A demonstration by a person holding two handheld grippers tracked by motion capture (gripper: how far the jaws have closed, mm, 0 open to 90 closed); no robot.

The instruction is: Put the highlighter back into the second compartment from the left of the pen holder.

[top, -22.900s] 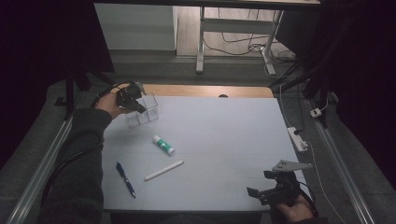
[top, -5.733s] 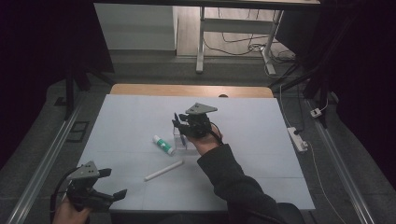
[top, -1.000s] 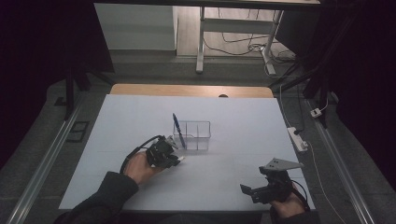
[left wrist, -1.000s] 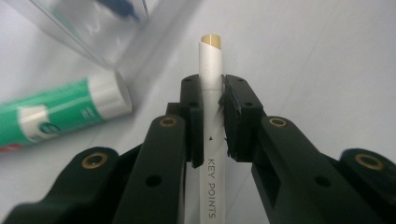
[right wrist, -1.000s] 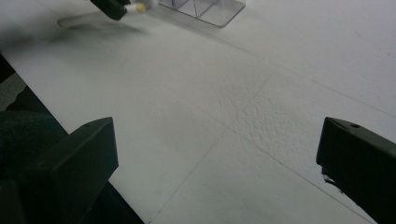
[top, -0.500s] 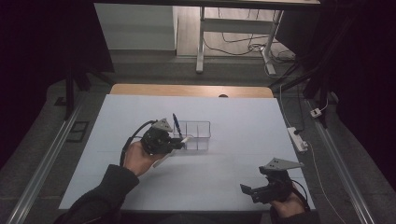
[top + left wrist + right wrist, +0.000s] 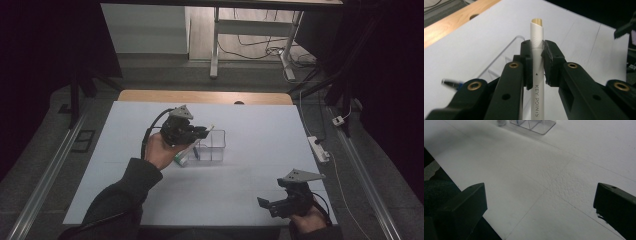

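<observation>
1. White counter (image 7: 260, 150), wide bare stretch across middle and right; far edge meeting a wooden strip (image 7: 205, 96), near edge close by right claw (image 7: 272, 206).
2. Dim room beyond: grey floor, desk legs (image 7: 215, 45), loose cables, power strip (image 7: 318, 148) off the right edge.
3. Clear plastic organizer (image 7: 212, 147) near centre, blue pen (image 7: 195, 152) inside, green-and-white tube (image 7: 182, 159) beside.
4. Left claw (image 7: 204, 131) raised above organizer, clamped on white pen (image 7: 536, 62), tan tip, "KEY POINTS" lettering.
5. Right claw spread wide, empty, low over counter.

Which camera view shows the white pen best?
The left gripper view: the white pen stands large between the left gripper pads, lettering readable. In the high view its tip barely pokes out.
</observation>
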